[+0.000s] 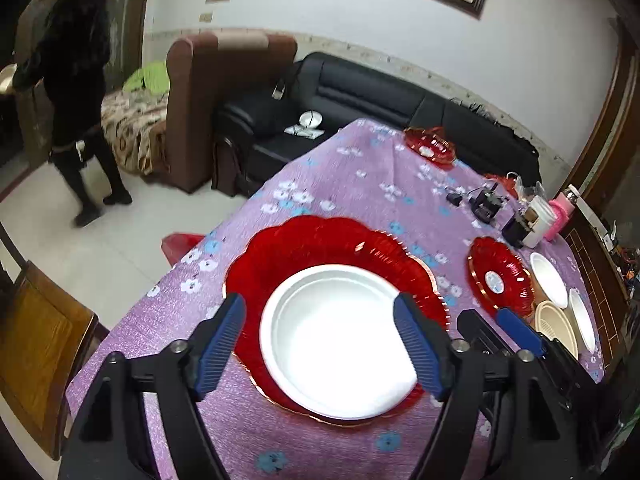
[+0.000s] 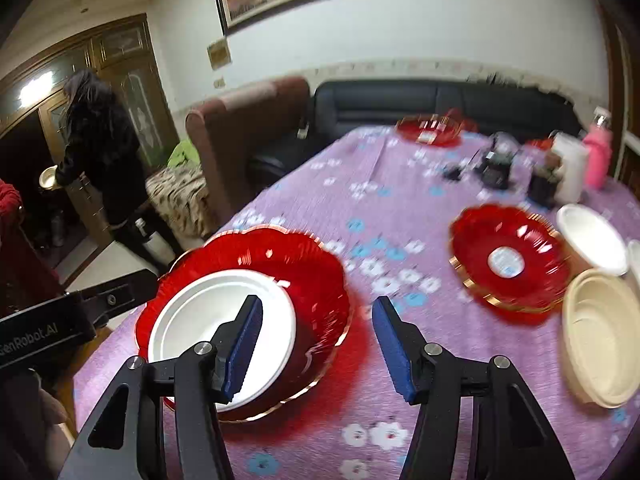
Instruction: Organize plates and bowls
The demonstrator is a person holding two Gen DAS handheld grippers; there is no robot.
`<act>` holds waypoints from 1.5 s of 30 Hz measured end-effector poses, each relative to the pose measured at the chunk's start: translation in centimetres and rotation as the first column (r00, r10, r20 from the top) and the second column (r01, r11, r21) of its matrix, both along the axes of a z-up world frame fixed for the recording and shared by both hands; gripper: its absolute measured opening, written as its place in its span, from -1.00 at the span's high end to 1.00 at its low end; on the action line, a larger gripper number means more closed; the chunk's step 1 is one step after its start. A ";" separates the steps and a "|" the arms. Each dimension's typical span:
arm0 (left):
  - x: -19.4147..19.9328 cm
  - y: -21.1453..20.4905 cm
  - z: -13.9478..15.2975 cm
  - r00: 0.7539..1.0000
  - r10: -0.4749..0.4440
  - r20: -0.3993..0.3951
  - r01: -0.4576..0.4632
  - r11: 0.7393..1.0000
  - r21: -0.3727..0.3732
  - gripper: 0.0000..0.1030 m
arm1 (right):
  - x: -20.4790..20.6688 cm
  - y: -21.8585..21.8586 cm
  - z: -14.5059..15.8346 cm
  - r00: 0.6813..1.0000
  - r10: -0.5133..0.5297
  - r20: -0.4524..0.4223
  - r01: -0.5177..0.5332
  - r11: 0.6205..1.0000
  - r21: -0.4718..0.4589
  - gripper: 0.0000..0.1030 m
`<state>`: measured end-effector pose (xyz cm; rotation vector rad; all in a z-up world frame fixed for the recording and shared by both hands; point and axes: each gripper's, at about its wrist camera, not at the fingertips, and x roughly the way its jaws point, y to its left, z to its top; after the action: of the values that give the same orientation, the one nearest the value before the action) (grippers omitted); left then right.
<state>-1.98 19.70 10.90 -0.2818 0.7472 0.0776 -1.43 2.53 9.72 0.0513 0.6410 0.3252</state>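
Observation:
A white bowl [image 1: 336, 340] sits inside a large red scalloped plate [image 1: 320, 240] on the purple flowered tablecloth [image 1: 352, 184]. My left gripper [image 1: 320, 344] is open above the bowl, its blue pads wide on either side, holding nothing. My right gripper [image 2: 316, 348] is open and empty over the right edge of the same red plate [image 2: 312, 280] and white bowl [image 2: 192, 320]. A smaller red plate [image 2: 508, 260], a cream bowl [image 2: 600, 336] and a white bowl [image 2: 592, 236] lie to the right. A third red plate [image 2: 428, 128] is at the far edge.
Black gadgets [image 2: 496, 164], a white cup [image 2: 572, 168] and a pink bottle [image 2: 596, 152] stand at the back right of the table. A black sofa [image 1: 360, 92] and brown armchair [image 1: 200, 92] are behind. A person in black [image 1: 76, 92] stands at left. A wooden chair [image 1: 36, 340] is near.

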 end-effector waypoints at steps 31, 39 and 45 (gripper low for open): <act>-3.4 -6.4 0.8 0.999 -0.020 0.049 0.020 1.000 0.001 -0.56 | -3.5 -7.0 0.3 0.985 -0.141 0.104 0.142 0.990 -0.005 -0.71; -3.2 -7.3 1.1 0.997 -0.055 0.046 0.055 0.998 0.012 -0.59 | -3.3 -13.6 1.9 0.964 -0.242 0.115 0.240 0.970 0.026 -0.70; -1.8 -9.2 0.9 0.993 -0.118 0.025 0.118 0.993 -0.002 -0.59 | -1.7 -20.6 2.0 0.933 -0.353 0.067 0.347 0.934 0.086 -0.70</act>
<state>-3.74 10.52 11.85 -0.2413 0.7381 -0.0391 -3.17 -18.02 11.76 0.2193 0.5261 0.0039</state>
